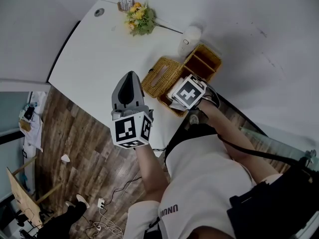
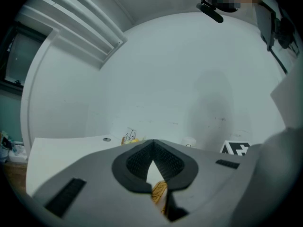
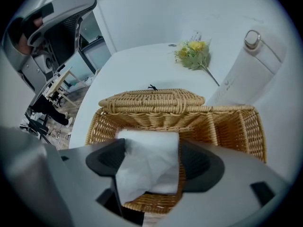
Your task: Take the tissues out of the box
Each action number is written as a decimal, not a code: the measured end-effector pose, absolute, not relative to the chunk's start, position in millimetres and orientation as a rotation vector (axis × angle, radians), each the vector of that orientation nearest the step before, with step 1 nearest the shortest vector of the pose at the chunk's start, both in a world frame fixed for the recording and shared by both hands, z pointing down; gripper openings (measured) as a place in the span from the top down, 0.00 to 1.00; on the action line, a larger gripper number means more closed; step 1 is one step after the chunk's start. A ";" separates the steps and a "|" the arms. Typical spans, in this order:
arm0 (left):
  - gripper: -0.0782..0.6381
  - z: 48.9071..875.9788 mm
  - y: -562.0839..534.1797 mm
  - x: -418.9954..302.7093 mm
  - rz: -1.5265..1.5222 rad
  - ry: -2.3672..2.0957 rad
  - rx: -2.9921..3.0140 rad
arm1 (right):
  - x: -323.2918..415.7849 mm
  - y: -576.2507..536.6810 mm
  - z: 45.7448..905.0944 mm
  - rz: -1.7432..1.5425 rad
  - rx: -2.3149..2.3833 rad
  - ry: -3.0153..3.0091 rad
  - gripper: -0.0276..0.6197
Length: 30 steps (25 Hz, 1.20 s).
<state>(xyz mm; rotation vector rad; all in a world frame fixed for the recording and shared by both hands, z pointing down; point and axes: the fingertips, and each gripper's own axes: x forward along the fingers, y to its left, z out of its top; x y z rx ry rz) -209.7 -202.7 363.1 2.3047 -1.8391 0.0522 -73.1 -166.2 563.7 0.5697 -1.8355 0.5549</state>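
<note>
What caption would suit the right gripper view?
Right hand-held gripper pinches a white tissue at the wicker box.

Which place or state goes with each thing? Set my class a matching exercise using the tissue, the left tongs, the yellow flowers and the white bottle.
Things:
1. tissue
2. left tongs
3. yellow flowers
4. white bottle

Places or states:
A. at the table's far end
B. shut, with nothing held
C. beside the wicker basket
D. gripped by the right tongs

Pairs: 1-D, 2-B, 3-A, 4-C
</note>
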 end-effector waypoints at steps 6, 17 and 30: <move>0.87 362.3 -202.2 -210.3 0.059 -1.848 2.304 | -72.6 -164.7 564.1 0.545 0.548 -1.826 0.39; 0.87 361.1 -200.1 -209.9 0.063 -1.861 2.293 | -72.3 -162.0 560.3 0.472 0.522 -1.852 0.48; 0.88 358.8 -195.4 -211.8 0.081 -1.884 2.291 | -72.9 -162.5 553.2 0.419 0.530 -1.907 0.60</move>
